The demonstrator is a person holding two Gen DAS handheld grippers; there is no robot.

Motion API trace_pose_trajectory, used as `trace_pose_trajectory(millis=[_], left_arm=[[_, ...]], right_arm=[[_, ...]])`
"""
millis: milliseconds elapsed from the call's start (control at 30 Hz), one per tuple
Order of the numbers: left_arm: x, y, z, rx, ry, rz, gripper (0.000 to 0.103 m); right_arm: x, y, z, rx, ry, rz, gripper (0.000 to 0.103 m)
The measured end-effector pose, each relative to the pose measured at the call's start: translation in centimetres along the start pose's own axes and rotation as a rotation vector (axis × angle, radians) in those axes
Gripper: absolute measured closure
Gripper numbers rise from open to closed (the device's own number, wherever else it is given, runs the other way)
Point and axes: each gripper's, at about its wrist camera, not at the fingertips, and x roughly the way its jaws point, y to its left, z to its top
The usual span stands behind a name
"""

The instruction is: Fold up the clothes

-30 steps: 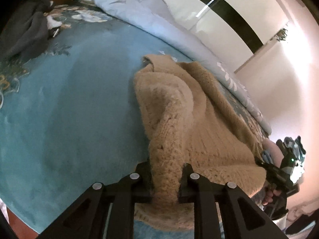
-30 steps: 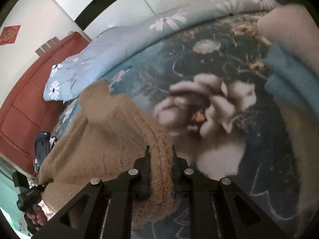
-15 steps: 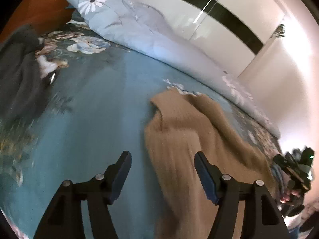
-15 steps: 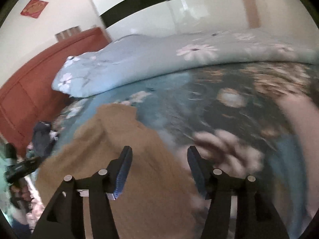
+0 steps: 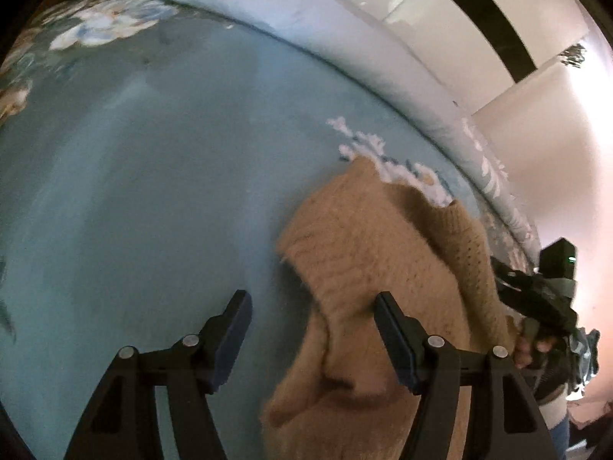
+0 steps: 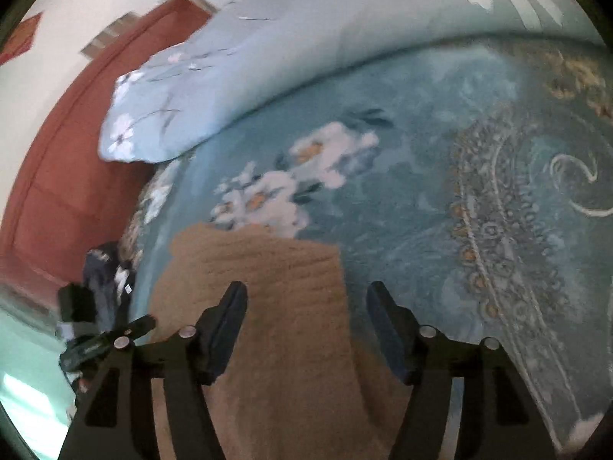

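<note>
Blue flowered bed [image 5: 153,191] carries the tan sweater [image 5: 383,268], lying folded over itself, apparently so its layers settle. Left gripper [image 5: 312,339] and right gripper [image 6: 306,329] both hang spread and empty above its edges.

Place: you are in a home bedroom.
Bed: you face a wide bed under a teal floral bedspread [image 6: 421,199].
Bedding: a pale blue flowered duvet [image 6: 268,61] lies bunched along its far side.
Headboard: you see a red-brown wooden headboard [image 6: 65,176] at the bed's end.
Walls: a white wardrobe front with a black stripe [image 5: 479,4] stands behind the bed.
</note>
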Motion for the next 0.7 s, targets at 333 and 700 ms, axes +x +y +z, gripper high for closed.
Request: trace_pose_trajectory(millis=[333, 700], left_arm=[[1.3, -2.8, 1.2, 0.075, -0.001, 0.002, 0.084], [-4.9, -9.0, 3.7, 0.319, -0.242, 0.057, 0.095]], right_arm=[[-0.4, 1.5, 0.1, -0.026, -0.037, 0.074, 0.080], [-11.3, -1.1, 2.5, 0.025, -0.355, -0.039, 0.098]])
